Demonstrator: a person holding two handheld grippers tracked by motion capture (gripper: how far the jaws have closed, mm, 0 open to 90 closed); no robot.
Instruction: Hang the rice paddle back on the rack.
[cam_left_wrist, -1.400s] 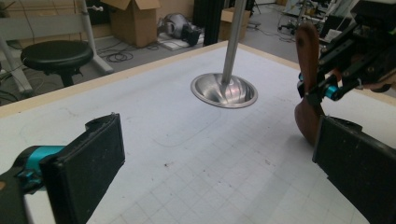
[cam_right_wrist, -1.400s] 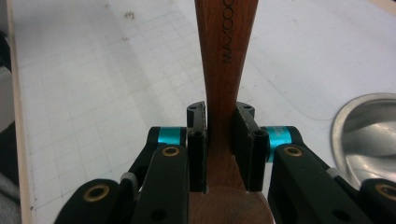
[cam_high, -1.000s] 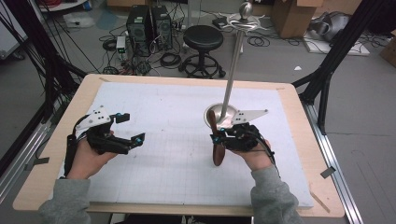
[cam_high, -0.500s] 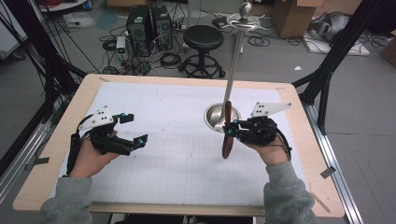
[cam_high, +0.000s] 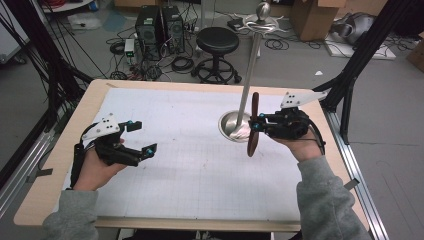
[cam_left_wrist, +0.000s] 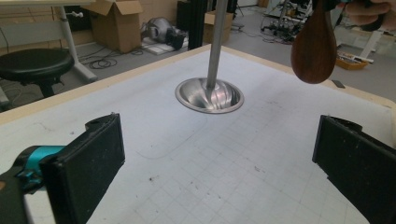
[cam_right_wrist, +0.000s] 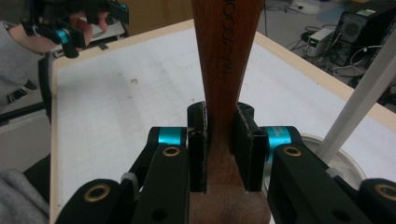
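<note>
A: In the high view, your right gripper (cam_high: 260, 125) has changed place. A second ago it was low, in front of the stand's base (cam_high: 235, 125), and the spoon (cam_high: 253, 125) hung over the mat (cam_high: 175, 150). Now you hold it higher and more to the right, just beside the pole (cam_high: 248, 75), and the spoon stands almost upright.

B: And my left gripper (cam_high: 142, 137)?

A: It has hardly moved. It rests at the left of the table (cam_high: 50, 175), well apart from the stand, with its jaws wide and nothing between them.

B: What does the left gripper view tell?

A: Both jaws stand far apart with bare mat between. Beyond them you see the base (cam_left_wrist: 209, 95) with the pole (cam_left_wrist: 217, 42) rising from it, and the spoon's bowl (cam_left_wrist: 314, 46) hanging in the air at the upper right, clear of the mat.

B: And the right gripper view?

A: Your jaws are closed firmly on the spoon's handle (cam_right_wrist: 224, 56), one pad on each side, and the pole (cam_right_wrist: 359, 102) passes at the right. I judge you are lifting the spoon toward the top of the stand, perhaps to hang it there. That step is not yet done.
</note>
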